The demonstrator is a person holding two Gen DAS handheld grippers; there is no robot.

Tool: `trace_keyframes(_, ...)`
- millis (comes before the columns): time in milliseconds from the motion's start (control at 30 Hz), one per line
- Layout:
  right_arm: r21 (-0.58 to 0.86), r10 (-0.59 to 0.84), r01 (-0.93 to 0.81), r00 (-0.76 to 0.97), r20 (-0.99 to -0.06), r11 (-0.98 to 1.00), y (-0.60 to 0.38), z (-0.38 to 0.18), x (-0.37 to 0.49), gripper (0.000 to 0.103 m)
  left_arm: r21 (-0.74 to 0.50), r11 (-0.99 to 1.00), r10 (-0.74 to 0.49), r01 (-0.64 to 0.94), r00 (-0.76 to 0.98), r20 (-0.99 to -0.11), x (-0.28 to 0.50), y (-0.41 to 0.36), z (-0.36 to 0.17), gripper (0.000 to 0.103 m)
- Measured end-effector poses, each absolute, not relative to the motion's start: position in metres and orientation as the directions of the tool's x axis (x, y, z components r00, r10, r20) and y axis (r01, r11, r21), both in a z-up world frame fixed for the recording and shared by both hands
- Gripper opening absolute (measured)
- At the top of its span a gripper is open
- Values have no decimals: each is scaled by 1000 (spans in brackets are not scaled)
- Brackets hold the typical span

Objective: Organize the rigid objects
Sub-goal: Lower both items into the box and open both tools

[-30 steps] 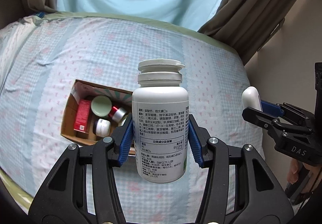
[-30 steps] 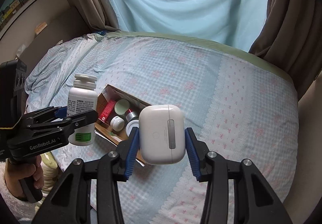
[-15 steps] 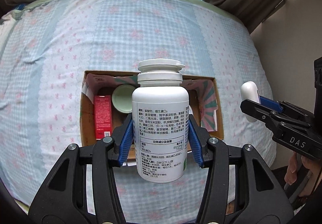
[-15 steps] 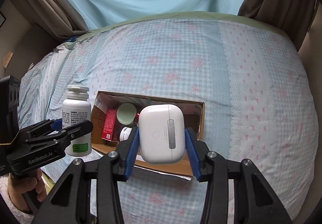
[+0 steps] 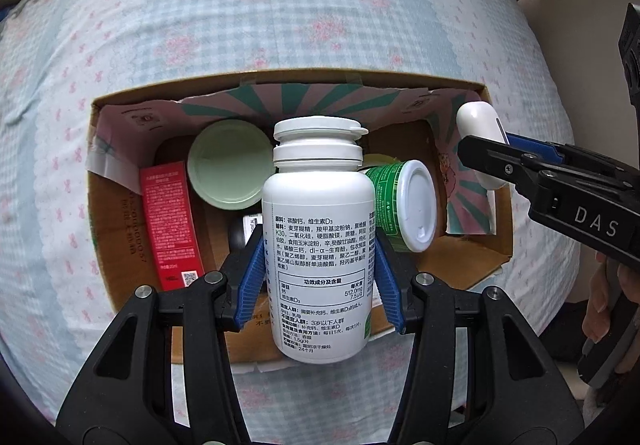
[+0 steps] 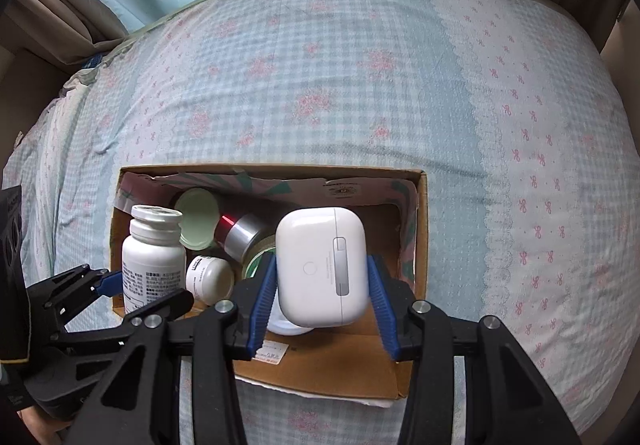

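Left claw (image 5: 319, 281) clamped on white bottle (image 5: 319, 241), blue pads (image 5: 252, 285) pressing its sides (cap pointing away), over open box (image 5: 100, 205) on bed (image 5: 280, 25). Right claw (image 6: 322, 299) clenched round white earbud case (image 6: 320, 265), above same box beside green jar (image 5: 230, 165).

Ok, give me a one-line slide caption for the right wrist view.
Right tool holds a white earbud case over the open cardboard box on the bed; left tool brings in a white pill bottle.
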State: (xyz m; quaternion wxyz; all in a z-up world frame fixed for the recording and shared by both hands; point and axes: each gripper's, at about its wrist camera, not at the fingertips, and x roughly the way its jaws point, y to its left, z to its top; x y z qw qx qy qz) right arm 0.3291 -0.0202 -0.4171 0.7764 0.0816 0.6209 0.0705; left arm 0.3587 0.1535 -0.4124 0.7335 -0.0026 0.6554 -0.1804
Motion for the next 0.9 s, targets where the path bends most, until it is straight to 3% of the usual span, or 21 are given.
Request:
trace_keyframes(233,233,228,3,185,-956,972,-21,-438,348,42,-178,922,-198,344,23,-980,365,138,-428,47)
trace_keyframes(267,236,231,7,175,-957,972,-21,-440,351,42,-174,920,-195,352,25,-980,365,136,-428,51)
trace_keyframes(333,266,260,23,146,-954,964,-22,-445,355,42,-154,917,-180,367,38,-983,365,135,-424,97)
trace_keyframes(367,288,281,28,141,-949,957,-23,-447,356,46,-147,917,-179,371,52,-983,365,136,-422,103)
trace_keyframes(433,306,299,31,146,-943,951,-24,-445,356,67,-158,917,-190,366,54,-980,365,138,-420,103)
trace_keyframes(467,302,295,26,154,-943,953,-24,-443,355,89,-162,920,-191,357,47,-981,365,140,-421,103)
trace_keyframes(500,297,290,22,164,-943,954,-24,-440,354,103,-164,923,-190,348,44,-981,364,142,-421,103)
trace_keyframes(900,301,284,58,200,-938,952,-38,-419,322,103,-156,941,-189,299,85,-978,332,156,-391,103)
